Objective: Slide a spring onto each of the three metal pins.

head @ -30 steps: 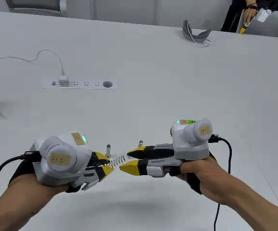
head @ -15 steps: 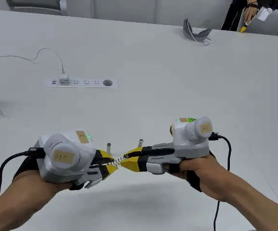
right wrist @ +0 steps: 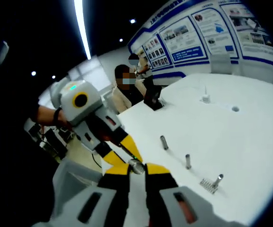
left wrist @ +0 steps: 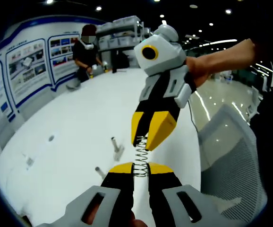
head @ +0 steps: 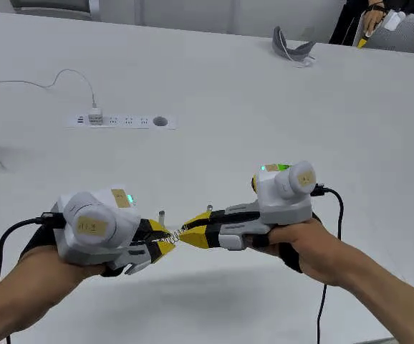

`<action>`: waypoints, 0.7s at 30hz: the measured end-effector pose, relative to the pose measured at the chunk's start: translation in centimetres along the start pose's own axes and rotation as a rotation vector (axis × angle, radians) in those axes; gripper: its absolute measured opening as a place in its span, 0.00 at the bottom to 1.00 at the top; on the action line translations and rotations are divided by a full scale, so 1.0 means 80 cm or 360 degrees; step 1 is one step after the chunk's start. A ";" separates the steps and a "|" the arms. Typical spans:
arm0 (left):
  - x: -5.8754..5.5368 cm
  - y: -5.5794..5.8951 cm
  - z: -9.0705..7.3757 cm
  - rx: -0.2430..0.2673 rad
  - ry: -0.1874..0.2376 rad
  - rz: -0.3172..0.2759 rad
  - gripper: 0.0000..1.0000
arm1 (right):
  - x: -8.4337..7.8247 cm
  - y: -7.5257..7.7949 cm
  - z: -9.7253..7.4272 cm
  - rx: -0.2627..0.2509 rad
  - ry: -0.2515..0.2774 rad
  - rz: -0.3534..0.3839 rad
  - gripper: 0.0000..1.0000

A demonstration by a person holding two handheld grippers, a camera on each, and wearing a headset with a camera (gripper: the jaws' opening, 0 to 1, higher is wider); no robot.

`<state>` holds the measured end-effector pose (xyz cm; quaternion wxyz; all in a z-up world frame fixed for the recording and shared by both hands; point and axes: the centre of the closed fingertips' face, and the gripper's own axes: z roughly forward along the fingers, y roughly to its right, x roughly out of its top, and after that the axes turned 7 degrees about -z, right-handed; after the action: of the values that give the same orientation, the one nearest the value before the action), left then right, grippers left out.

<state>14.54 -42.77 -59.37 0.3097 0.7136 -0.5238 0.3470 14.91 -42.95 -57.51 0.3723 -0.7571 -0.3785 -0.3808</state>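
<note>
Two tools meet tip to tip above the white bench [head: 264,100], with one spring [head: 176,234] stretched between them. The left hand-held gripper [head: 162,242] has its yellow jaws pinched down on the near end of that spring. The right hand-held gripper [head: 191,233] is clamped on the far end, so the coil hangs in the air off the bench surface.

From the left gripper view, the spring [left wrist: 140,156] rises straight out of the left hand-held gripper's closed tips [left wrist: 140,169] and into the right one's tips [left wrist: 146,140]. Two pins [left wrist: 115,144] [left wrist: 99,170] stand on the bench below and to the side.

In the right gripper view, the coil's round end [right wrist: 136,165] sits squeezed between the tips. The left hand-held gripper [right wrist: 127,153] comes in from the left.

Three pins stand upright in a row: far [right wrist: 164,142], middle [right wrist: 188,161], near [right wrist: 217,179]. A second spring [right wrist: 206,184] lies at the foot of the near pin, touching it. Whether it is threaded over that pin, I cannot tell. A power strip [head: 121,122] sits further back on the bench, well apart from the pins.
</note>
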 end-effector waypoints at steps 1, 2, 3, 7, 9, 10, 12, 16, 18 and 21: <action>0.001 0.000 0.000 -0.0005 0.0006 -0.0004 0.10 | 0.001 0.000 0.000 0.0006 -0.0012 -0.0013 0.13; 0.003 0.000 0.001 -0.0009 0.0018 -0.0019 0.10 | 0.002 0.001 -0.001 0.0010 -0.0029 -0.0033 0.13; 0.003 -0.001 0.002 -0.0010 0.0024 -0.0025 0.10 | 0.004 0.002 -0.002 0.0013 -0.0038 -0.0046 0.13; 0.008 -0.001 0.005 -0.0024 0.0051 -0.0043 0.10 | 0.011 0.000 -0.003 0.0044 -0.0095 -0.0130 0.13; 0.010 0.000 0.006 -0.0029 0.0064 -0.0050 0.10 | 0.014 -0.001 -0.003 0.0058 -0.0124 -0.0171 0.12; 0.011 0.000 0.007 -0.0034 0.0073 -0.0053 0.10 | 0.015 -0.001 -0.003 0.0067 -0.0150 -0.0205 0.12; 0.014 0.000 0.008 -0.0038 0.0084 -0.0057 0.10 | 0.018 -0.003 -0.002 0.0080 -0.0186 -0.0250 0.12; 0.020 0.002 0.011 -0.0058 0.0107 -0.0055 0.10 | 0.021 -0.007 -0.002 0.0129 -0.0307 -0.0394 0.12; 0.021 0.003 0.013 -0.0066 0.0105 -0.0038 0.10 | 0.018 -0.007 -0.002 0.0159 -0.0393 -0.0467 0.12; 0.024 0.005 0.013 -0.0080 0.0117 -0.0031 0.10 | 0.017 -0.008 -0.004 0.0207 -0.0486 -0.0560 0.12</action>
<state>14.74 -44.76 -58.35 0.3500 0.6975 -0.5136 0.3567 14.81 -42.54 -56.04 0.2865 -0.7027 -0.5802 -0.2957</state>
